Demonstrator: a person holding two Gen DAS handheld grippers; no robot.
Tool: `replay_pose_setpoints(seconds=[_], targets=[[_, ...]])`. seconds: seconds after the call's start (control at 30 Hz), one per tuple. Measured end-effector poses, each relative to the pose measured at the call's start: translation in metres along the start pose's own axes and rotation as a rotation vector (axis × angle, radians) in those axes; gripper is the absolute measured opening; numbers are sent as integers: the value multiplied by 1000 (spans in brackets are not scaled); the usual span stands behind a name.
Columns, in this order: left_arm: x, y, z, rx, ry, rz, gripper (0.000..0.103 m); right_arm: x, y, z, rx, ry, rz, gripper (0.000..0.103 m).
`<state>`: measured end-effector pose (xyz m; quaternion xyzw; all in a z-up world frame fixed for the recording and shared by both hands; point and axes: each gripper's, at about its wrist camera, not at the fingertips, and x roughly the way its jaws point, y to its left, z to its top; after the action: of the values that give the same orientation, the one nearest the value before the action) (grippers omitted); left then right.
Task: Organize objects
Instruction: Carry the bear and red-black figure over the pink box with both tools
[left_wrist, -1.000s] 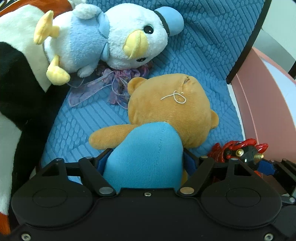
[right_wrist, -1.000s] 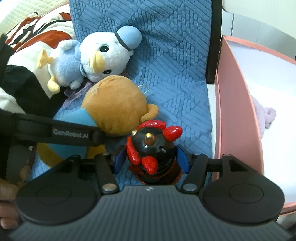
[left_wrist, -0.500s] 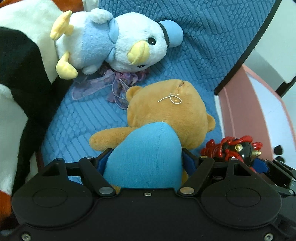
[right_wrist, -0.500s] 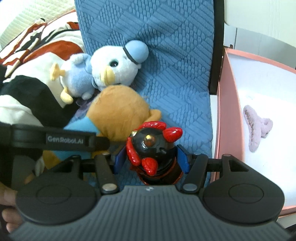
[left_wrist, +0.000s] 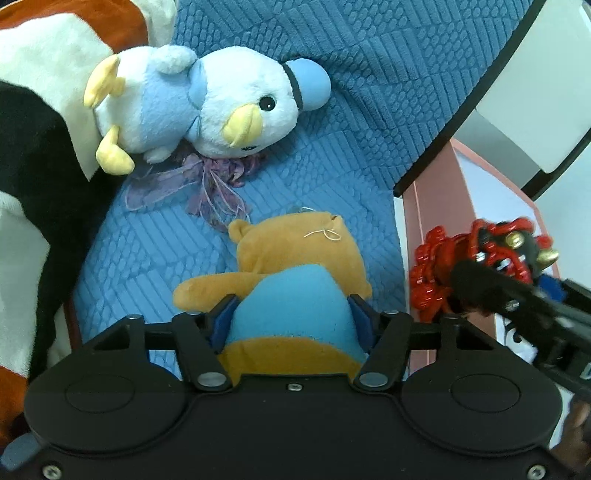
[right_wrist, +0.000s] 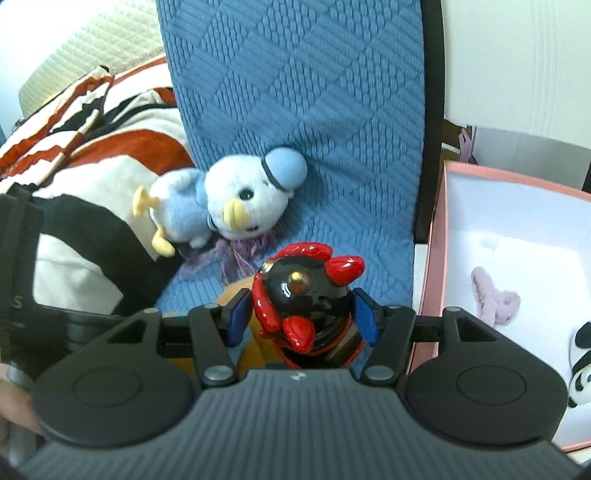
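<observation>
My left gripper is shut on an orange plush bear in a blue shirt and holds it above the blue quilted seat. My right gripper is shut on a glossy black-and-red rooster figurine, which also shows at the right of the left wrist view. A white and blue plush bird lies on the seat against the backrest, on a purple ribbon; it also shows in the right wrist view.
A pink box with a white inside stands to the right of the seat and holds a lilac hair clip and a small panda toy. A large black, white and orange plush fills the left side.
Both grippers have lifted and pulled back with their toys. The bear is off the seat now, and the rooster has moved up and right toward the pink box.
</observation>
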<state>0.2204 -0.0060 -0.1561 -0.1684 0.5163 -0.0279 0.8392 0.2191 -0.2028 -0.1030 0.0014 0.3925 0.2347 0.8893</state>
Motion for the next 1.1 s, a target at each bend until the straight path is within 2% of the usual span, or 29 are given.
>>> replay_pose_setpoints(seconds=[0.2,0.33,0.47,0.77,0.97,1.1], targets=[[-13,1,10,-48,-11,-41,57,-14,-11,13,6,-9,-4,61],[-28,-11,23,-41,-25,-54,57,-28,-20,24,9,-28,-11,61],[-45,-37,37,1,-55,-55,57,-44,-32,36,13,-56,-21,61],[-69,-107,69,41,-104,-110,57,-85,-62,59,7,-142,-55,61],[-61,-155,74,83,-101,-138,57,-101,-94,59,29,-167,-85,61],[-44,-183,70,102,-58,-160,57,-108,-118,52,34,-175,-119,61]])
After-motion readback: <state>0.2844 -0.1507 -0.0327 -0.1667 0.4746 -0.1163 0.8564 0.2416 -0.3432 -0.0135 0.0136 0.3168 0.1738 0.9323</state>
